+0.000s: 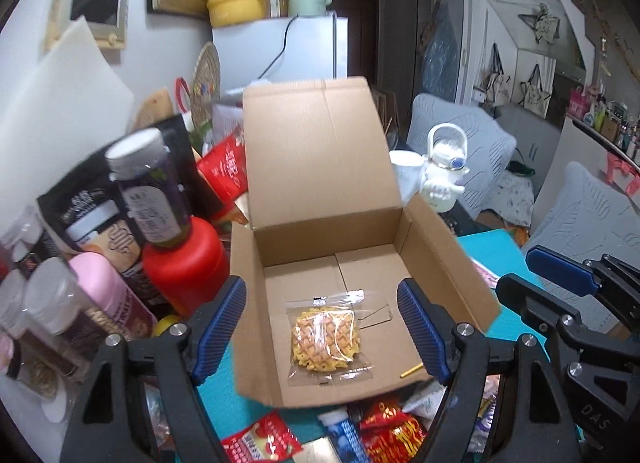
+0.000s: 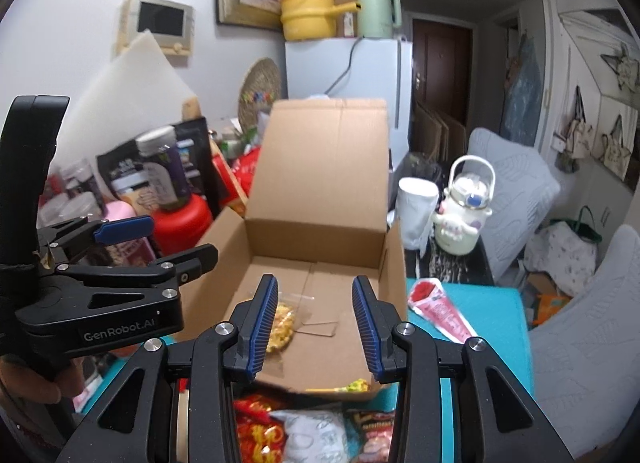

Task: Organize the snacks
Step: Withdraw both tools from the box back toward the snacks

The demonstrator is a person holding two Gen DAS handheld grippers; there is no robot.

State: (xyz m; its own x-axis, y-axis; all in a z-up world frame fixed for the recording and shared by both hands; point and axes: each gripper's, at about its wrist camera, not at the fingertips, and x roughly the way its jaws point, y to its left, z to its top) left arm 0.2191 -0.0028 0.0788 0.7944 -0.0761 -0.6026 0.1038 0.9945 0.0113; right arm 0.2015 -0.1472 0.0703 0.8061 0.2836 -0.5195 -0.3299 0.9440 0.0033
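The open brown corrugated cardboard box sits on the teal worktop with its lid flap standing upright at 12 o'clock, and one snack already lies on its floor: a round yellow-orange lattice cracker sealed in a clear plastic wrapper, flat and toward the near wall. The left gripper hovers over the box with its fingers spread wide and nothing between them; the right gripper has its fingers parted more narrowly and is likewise empty. More snacks, a heap of red and white foil packets, wait outside the near wall at 6 o'clock. The main risk, as I judge it, is the tall lid flap: a finger brushing it could tip it shut or shove the light box across the worktop. The crowded bottles at 9 o'clock could topple if bumped. The brittle cracker might crack under later packets.
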